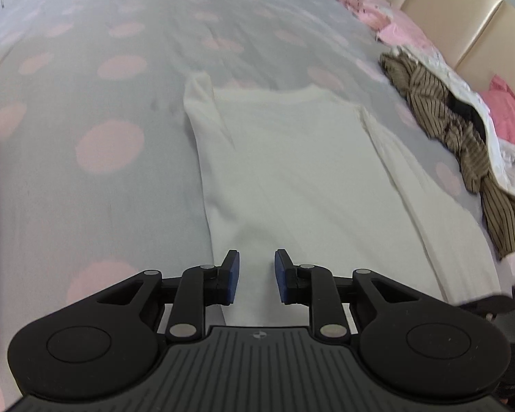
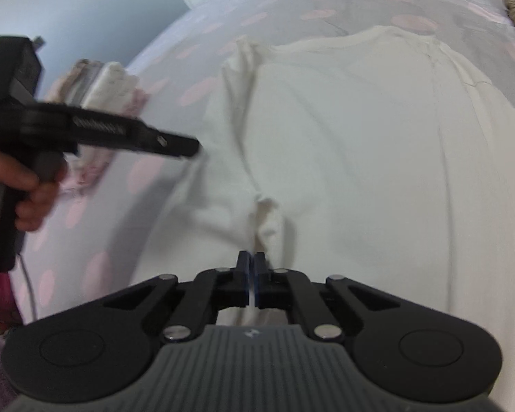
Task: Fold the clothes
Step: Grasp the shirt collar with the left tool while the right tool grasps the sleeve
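Both tongs hang low over a white long-sleeved top (image 1: 292,158) spread on the bed (image 1: 86,68), and each does a different job. My right tongs (image 2: 252,264) have their jaws pressed together on a raised pleat of the white fabric just ahead of the tips; the cloth puckers up into them, so I judge they pinch the near edge or a fold of the top in order to lift it. My left tongs (image 1: 256,262) stand partly open with nothing between the blue pads (image 1: 232,274), hovering above the near end of the garment, I think ready to take a second hold beside the first.

Ahead of the left tongs the top runs away from me, its neckline at the far end. One sleeve seems folded in along the left side, and a long ribbed band lies along the right side. That narrowed shape fits a fold in progress, though I cannot tell how many folds it has.

To the right of the left tongs, a brown striped garment (image 1: 463,144) and pink clothes (image 1: 508,110) lie heaped by the headboard (image 1: 463,17). Left of the right tongs, a folded stack (image 2: 103,79) sits near the bed's edge.
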A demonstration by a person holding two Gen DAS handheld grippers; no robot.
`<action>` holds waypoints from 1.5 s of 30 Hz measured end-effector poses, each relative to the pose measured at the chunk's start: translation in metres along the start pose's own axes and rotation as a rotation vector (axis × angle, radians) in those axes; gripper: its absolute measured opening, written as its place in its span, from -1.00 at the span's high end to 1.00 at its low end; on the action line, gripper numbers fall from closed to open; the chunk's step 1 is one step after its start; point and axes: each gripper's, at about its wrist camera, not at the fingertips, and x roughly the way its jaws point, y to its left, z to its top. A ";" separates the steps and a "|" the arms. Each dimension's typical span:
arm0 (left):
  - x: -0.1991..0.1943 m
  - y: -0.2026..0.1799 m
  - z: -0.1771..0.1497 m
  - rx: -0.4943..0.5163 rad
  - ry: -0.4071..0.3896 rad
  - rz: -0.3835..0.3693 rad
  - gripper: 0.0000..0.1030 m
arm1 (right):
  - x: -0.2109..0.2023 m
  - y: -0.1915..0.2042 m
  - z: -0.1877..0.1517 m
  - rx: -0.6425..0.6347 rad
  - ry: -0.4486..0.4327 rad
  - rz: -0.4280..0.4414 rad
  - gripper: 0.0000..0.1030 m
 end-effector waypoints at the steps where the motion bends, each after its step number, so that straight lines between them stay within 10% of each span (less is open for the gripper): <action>1: 0.003 -0.001 0.007 0.004 -0.012 0.016 0.60 | 0.001 -0.002 0.001 0.017 0.008 0.003 0.95; 8: 0.032 -0.002 0.051 0.019 -0.093 0.166 0.41 | 0.004 0.001 0.006 -0.007 0.042 0.005 0.90; 10: 0.046 0.008 0.063 -0.025 -0.083 0.178 0.93 | 0.006 -0.002 0.007 0.009 0.048 0.016 0.90; 22: 0.084 0.046 0.096 -0.222 -0.078 0.153 0.89 | 0.009 -0.016 0.009 0.022 0.074 0.060 0.90; 30: 0.074 0.036 0.098 -0.173 -0.100 0.204 0.81 | 0.007 -0.013 0.007 0.010 0.086 0.049 0.89; 35: 0.060 0.026 0.100 -0.136 -0.129 0.224 0.51 | -0.005 -0.006 0.009 -0.006 0.054 0.061 0.30; 45: -0.007 -0.058 0.067 0.114 -0.203 0.192 0.00 | -0.069 0.018 -0.038 -0.109 -0.012 0.013 -0.13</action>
